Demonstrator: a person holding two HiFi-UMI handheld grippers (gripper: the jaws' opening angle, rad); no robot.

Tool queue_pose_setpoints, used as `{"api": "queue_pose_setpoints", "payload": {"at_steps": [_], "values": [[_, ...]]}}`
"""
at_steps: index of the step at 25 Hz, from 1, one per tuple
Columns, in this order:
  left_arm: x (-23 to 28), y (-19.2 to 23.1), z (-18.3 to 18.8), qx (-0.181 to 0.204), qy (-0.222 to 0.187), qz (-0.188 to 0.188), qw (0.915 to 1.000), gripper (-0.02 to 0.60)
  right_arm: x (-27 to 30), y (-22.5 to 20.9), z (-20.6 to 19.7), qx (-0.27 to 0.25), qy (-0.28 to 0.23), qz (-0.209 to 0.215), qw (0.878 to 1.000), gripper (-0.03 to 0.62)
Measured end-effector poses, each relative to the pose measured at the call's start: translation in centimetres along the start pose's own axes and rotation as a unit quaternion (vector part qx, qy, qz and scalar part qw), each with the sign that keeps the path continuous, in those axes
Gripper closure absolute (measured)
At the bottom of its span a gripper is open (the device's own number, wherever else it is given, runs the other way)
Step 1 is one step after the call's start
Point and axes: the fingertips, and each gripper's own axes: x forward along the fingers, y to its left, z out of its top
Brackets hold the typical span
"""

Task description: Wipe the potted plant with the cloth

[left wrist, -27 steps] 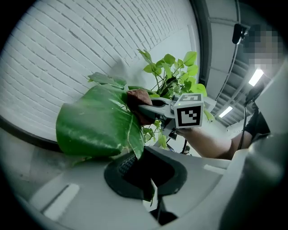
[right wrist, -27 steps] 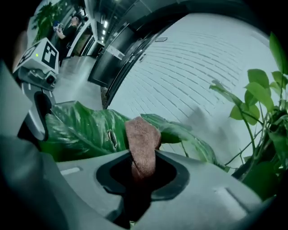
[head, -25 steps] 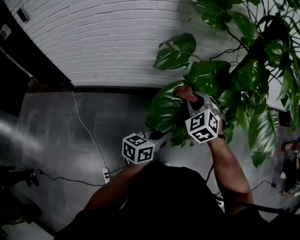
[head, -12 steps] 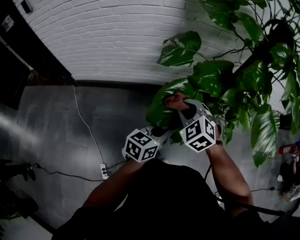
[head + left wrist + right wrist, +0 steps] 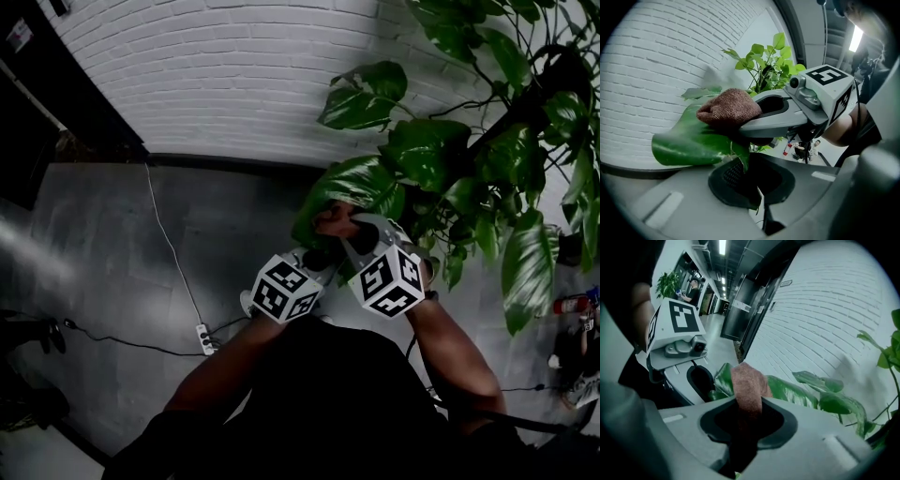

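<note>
The potted plant [image 5: 487, 150] fills the upper right of the head view. One of its broad green leaves [image 5: 354, 187] reaches down-left toward me. My left gripper [image 5: 317, 261] is shut on the leaf's [image 5: 689, 140] near tip, which runs down between the jaws of this gripper [image 5: 750, 180]. My right gripper [image 5: 343, 232] is shut on a reddish-brown cloth [image 5: 746, 387]. The cloth [image 5: 729, 111] lies bunched on top of the leaf, just ahead of the left jaws. In the right gripper view the leaf [image 5: 799, 392] spreads behind the cloth, and the right gripper [image 5: 745, 425] hides the cloth's lower end.
A white brick wall [image 5: 225, 84] stands behind the plant, above a grey floor [image 5: 112, 253]. A white cable runs down to a power strip [image 5: 202, 335] on the floor. A dark opening [image 5: 23, 122] is at the far left. Other leaves [image 5: 525, 262] hang at the right.
My right gripper has drawn the cloth along the leaf, down and to the left toward the left gripper. The left gripper kept its place on the leaf and rolled a little.
</note>
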Motion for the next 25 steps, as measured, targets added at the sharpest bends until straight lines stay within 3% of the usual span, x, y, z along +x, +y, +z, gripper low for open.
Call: {"api": "queue_pose_setpoints", "payload": {"at_steps": [14, 20, 22, 25], "values": [[0.1, -0.3, 0.2, 0.025, 0.007, 0.003, 0.9997, 0.563, -0.8, 3.1, 2.1, 0.015, -0.029, 0.051, 0.998, 0.525], [0.1, 0.0, 0.1, 0.023, 0.007, 0.003, 0.9997, 0.563, -1.0, 4.2, 2.6, 0.038, -0.041, 0.098, 0.994, 0.525], [0.1, 0.2, 0.1, 0.019, 0.003, 0.003, 0.9998, 0.563, -1.4, 3.6, 3.0, 0.045, -0.052, 0.094, 0.993, 0.525], [0.2, 0.3, 0.3, 0.018, -0.001, 0.001, 0.9998, 0.563, -2.3, 0.6, 4.0, 0.04, -0.071, 0.042, 0.996, 0.525]]}}
